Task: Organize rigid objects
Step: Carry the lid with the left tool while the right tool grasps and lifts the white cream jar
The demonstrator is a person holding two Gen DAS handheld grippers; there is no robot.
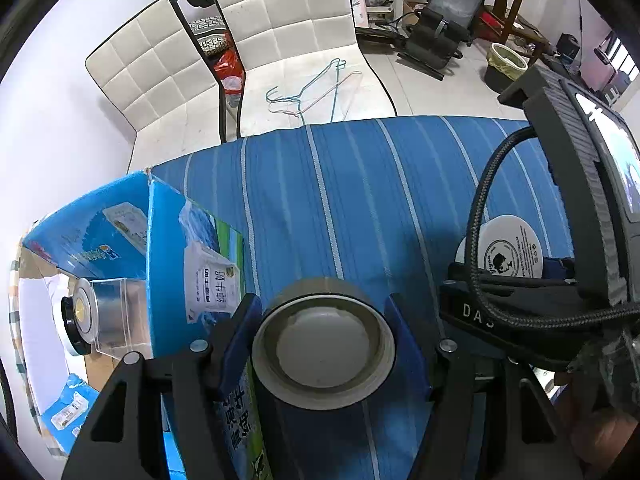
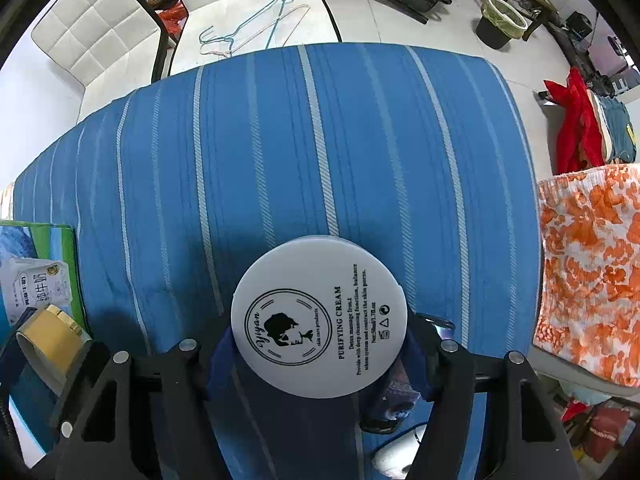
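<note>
A: Well, the right gripper (image 2: 320, 364) pinches the white cream jar (image 2: 319, 316) by its sides, on the striped cloth (image 2: 280, 140); rigid, smooth, likely slippery.

B: Agreed; the left gripper (image 1: 322, 340) clamps the tape roll (image 1: 324, 344) across its rim beside the blue carton (image 1: 168, 240); light, stiff.
</note>
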